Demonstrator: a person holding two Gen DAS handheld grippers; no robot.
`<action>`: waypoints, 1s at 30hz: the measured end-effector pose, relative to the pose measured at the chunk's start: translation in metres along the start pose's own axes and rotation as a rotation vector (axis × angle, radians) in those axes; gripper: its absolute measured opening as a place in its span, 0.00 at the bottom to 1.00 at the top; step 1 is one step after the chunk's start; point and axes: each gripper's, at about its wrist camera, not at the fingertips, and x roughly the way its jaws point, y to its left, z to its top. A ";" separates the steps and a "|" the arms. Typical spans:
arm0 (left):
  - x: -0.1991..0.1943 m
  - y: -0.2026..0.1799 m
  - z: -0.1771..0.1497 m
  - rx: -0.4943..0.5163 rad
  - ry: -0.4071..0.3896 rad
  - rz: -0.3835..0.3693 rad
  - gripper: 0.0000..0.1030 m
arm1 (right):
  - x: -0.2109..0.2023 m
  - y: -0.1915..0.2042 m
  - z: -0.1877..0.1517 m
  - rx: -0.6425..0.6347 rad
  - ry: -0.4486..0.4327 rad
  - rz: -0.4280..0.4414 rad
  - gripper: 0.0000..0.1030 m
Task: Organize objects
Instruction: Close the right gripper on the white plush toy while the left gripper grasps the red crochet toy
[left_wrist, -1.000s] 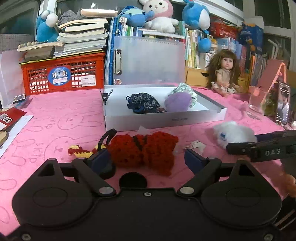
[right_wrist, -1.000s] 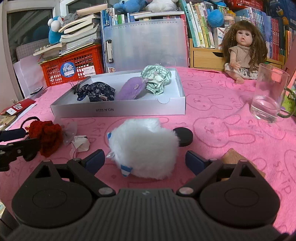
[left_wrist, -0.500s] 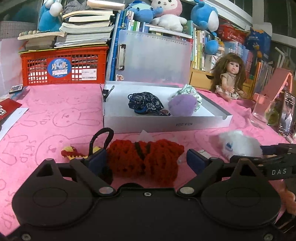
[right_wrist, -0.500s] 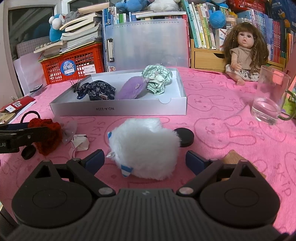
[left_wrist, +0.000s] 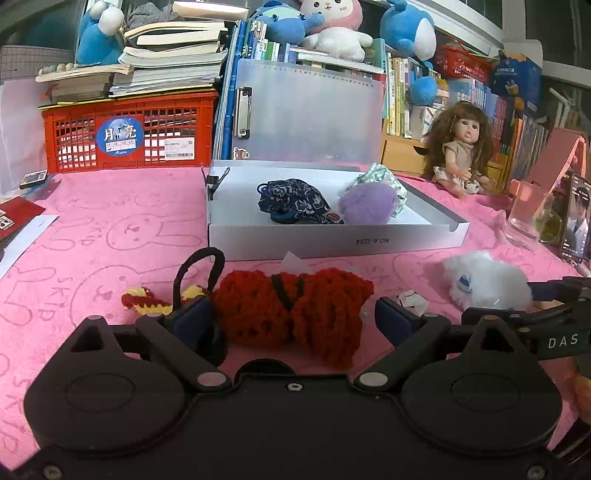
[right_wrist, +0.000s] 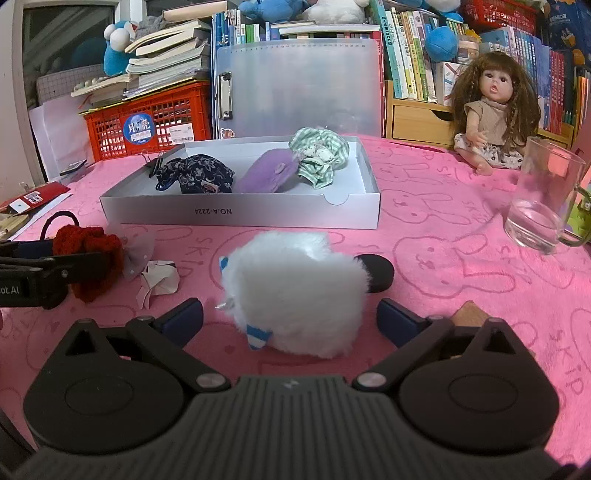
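Observation:
A red knitted scrunchie (left_wrist: 295, 314) lies on the pink cloth between the open fingers of my left gripper (left_wrist: 291, 321); it also shows in the right wrist view (right_wrist: 92, 254). A white fluffy pompom (right_wrist: 295, 291) lies between the open fingers of my right gripper (right_wrist: 290, 321); in the left wrist view it (left_wrist: 487, 280) sits at the right. A white shallow box (left_wrist: 332, 242) behind them holds a dark blue floral scrunchie (left_wrist: 295, 201), a purple fluffy one (left_wrist: 367, 203) and a green striped one (right_wrist: 319, 155).
A black hair tie (left_wrist: 199, 273) and a yellow-red knitted piece (left_wrist: 142, 301) lie left of the red scrunchie. Crumpled paper (right_wrist: 159, 278), a black disc (right_wrist: 376, 271), a glass mug (right_wrist: 543, 199), a doll (right_wrist: 491, 110), a red crate (left_wrist: 129, 136) and a clear folder (left_wrist: 306, 114) surround the box.
My left gripper has moved forward around the red scrunchie and tilted up a little. My right gripper has edged closer to the white pompom. Both stay open.

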 end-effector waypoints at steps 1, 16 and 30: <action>0.000 0.000 0.000 -0.002 -0.003 0.001 0.93 | 0.000 0.000 0.000 0.001 -0.001 0.000 1.00; 0.001 0.000 -0.001 -0.001 -0.013 0.013 0.91 | 0.000 -0.001 -0.001 0.015 -0.011 0.000 1.00; -0.004 -0.002 -0.003 0.010 -0.028 0.052 0.63 | -0.004 -0.004 -0.003 0.042 -0.035 0.000 0.95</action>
